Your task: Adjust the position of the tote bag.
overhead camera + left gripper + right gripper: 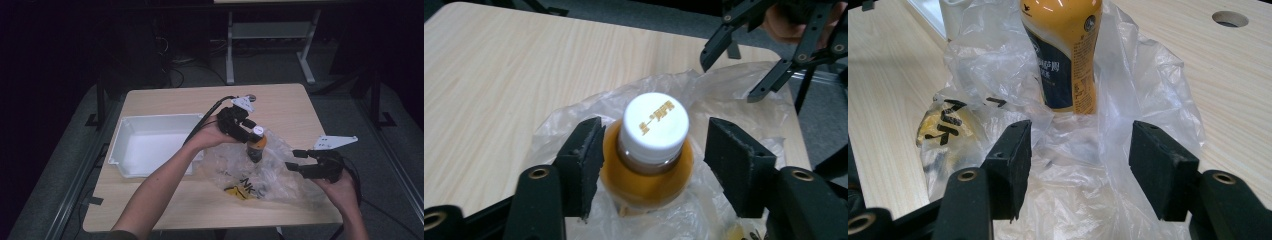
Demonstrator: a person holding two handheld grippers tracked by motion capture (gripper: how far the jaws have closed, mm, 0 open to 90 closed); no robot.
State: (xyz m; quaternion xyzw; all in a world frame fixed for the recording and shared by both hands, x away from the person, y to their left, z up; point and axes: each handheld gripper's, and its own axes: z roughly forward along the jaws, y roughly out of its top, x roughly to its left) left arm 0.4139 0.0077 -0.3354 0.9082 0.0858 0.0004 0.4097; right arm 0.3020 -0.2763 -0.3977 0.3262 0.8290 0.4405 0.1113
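Orange and white-capped, the bottle [651,150] stands upright in the plastic bag [1128,90] on the worktop [280,102], between my left gripper's [651,162] spread fingers [584,155], the right gripper [1075,165] open farther off.

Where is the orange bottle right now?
In the high view the orange bottle stands upright right of centre, inside the clear plastic bag, right of the white tray.

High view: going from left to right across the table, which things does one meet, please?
White tray → left gripper over the orange bottle, which stands in the clear plastic bag → right gripper.
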